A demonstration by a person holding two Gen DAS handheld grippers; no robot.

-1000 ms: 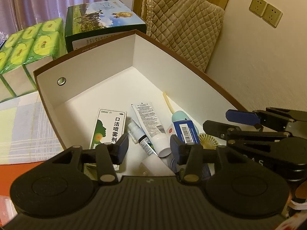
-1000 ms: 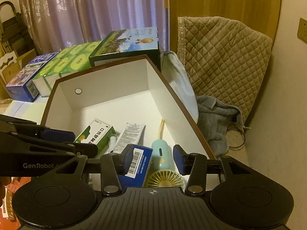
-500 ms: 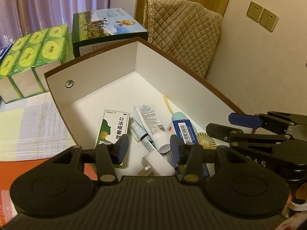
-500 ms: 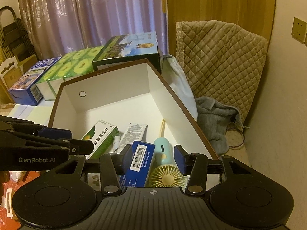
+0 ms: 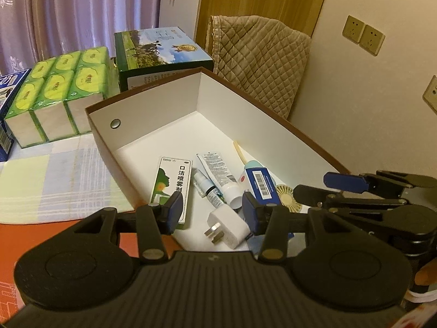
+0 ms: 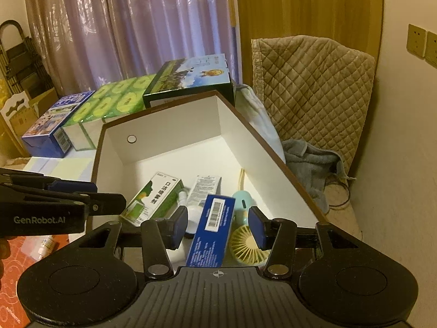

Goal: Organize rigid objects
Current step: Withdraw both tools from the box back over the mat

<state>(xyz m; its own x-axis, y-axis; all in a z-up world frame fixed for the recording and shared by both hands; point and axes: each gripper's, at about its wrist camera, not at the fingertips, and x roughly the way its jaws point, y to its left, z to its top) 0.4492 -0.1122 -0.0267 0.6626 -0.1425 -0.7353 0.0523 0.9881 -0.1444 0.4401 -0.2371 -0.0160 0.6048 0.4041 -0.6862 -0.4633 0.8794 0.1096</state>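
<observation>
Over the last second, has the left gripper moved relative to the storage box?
Yes. The left gripper has pulled back and up from the storage box: the white plug adapter, hidden earlier, now shows between its open fingers.

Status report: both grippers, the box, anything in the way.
Left gripper open, empty, over white plug. Right gripper open, empty, over blue carton. Box holds the small items. No obstruction seen.

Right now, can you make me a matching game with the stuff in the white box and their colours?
Things:
1. wall plug
2. little fan
3. box with the barcode
4. spray carton

Colours:
A. blue
B. green and white
C. white
D. pale yellow

Pairs: 1-C, 2-D, 3-A, 4-B
</observation>
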